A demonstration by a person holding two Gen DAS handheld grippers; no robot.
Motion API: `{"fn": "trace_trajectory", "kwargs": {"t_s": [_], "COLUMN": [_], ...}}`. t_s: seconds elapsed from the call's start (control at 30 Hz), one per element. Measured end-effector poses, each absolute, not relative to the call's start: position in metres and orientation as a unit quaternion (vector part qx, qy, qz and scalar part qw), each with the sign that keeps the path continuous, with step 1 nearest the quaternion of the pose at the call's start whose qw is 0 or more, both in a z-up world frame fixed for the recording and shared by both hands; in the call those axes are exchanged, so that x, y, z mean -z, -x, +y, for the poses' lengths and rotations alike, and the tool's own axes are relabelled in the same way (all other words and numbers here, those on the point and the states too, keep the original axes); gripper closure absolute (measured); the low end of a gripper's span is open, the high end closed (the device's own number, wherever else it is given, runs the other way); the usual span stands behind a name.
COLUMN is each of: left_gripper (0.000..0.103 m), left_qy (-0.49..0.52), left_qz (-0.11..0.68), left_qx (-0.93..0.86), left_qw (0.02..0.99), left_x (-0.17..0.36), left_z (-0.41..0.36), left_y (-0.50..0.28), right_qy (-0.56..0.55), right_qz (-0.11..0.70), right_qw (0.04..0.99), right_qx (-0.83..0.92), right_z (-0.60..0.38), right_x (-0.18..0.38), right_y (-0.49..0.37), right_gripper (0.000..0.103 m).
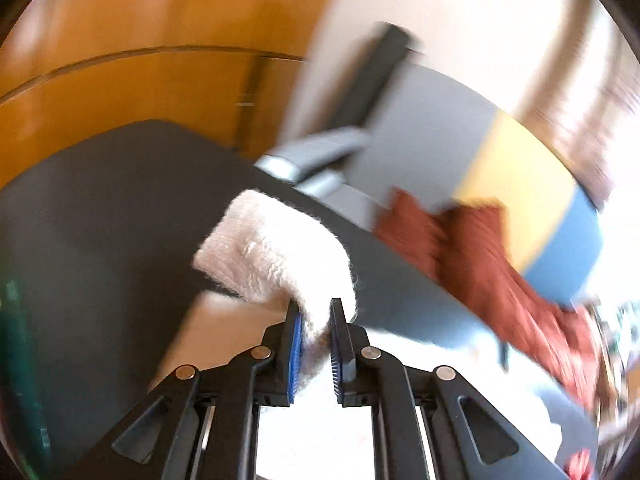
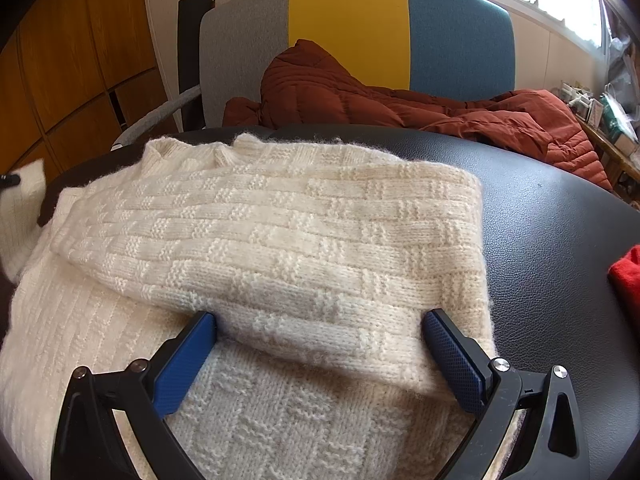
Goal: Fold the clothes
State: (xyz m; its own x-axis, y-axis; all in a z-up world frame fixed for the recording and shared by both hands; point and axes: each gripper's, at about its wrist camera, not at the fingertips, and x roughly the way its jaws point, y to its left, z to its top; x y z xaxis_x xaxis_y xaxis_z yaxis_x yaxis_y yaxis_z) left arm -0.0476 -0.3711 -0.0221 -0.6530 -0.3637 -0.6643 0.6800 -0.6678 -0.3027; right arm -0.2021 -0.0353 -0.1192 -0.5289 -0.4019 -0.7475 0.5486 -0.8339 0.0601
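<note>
Your left gripper has its two blue pads pinched on a fluffy cream knitted sweater sleeve, with only a thin bit of wool between them. The ribbed cuff end sticks out past the tips, up and to the left of the jaws, and that view is blurry. Behind the cuff lies the black leather table top. Your right gripper has its jaws wide apart. A folded part of the thick cream knitted sweater sits between the two blue pads, and both pads seem to touch its edges, but they do not squeeze it. The sweater lies flat on the same black table top, spreading out ahead of the jaws and under them. Far to the right of the right jaws, a small red cloth peeks in at the edge. Past the sweater, a puffy rust-red jacket rests against a grey, yellow and blue chair back.
</note>
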Motion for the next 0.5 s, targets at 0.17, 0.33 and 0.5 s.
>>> {"fn": "trace_trajectory", "kwargs": {"t_s": [0.17, 0.33, 0.5], "left_gripper": [0.082, 0.067, 0.067], "left_qy": [-0.335, -0.349, -0.357], "left_qz": [0.189, 0.148, 0.104], "left_qx": [0.898, 0.913, 0.912], "left_qw": [0.211, 0.152, 0.172], "left_x": [0.033, 0.049, 0.076], "left_z": [-0.286, -0.233, -0.227], "left_y": [0.082, 0.049, 0.001], "right_qy": [-0.401, -0.402, -0.403], "right_qz": [0.091, 0.090, 0.092], "right_qw": [0.274, 0.274, 0.273], "right_qx": [0.869, 0.869, 0.869], "right_z": [-0.035, -0.035, -0.036], "right_x": [0.119, 0.119, 0.119], "right_y": [0.203, 0.203, 0.203], "right_gripper": [0.000, 0.000, 0.000]}}
